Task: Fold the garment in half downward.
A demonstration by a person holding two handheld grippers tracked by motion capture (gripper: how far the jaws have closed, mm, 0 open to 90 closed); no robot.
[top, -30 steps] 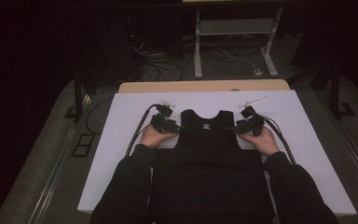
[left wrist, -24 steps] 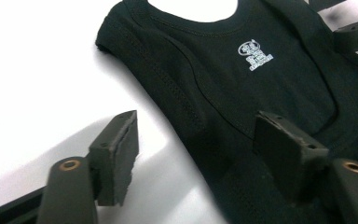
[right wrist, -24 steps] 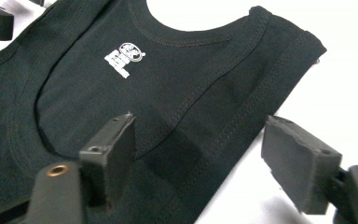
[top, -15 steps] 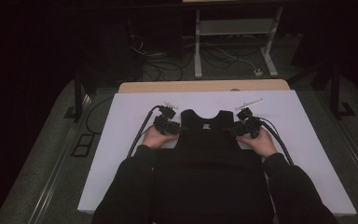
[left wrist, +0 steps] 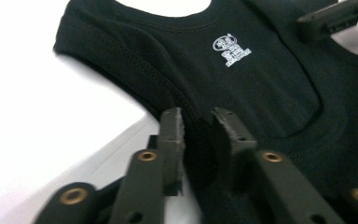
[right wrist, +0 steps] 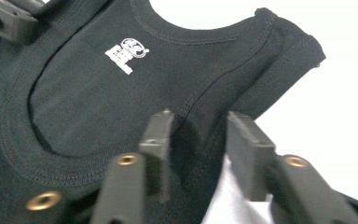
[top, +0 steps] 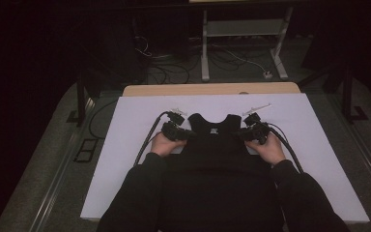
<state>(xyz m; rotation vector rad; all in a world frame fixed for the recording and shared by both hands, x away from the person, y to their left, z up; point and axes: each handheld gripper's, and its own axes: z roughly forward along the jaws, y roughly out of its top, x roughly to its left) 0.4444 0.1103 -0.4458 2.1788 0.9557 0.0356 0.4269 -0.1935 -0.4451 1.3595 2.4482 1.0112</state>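
Both hand-held grippers, left (top: 189, 135) & right (top: 242, 134), level, closing onto black top's (top: 216, 145) armholes.

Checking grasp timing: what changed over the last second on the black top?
Both sets of jaws have just been closing on the armhole edges of the black tank top. The left gripper has fabric bunched between its pads; the right gripper straddles the edge, with a gap still showing at one pad. Hands, top and white table cover stayed put.

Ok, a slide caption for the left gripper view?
Left gripper jaws closing on the black tank top's armhole edge.
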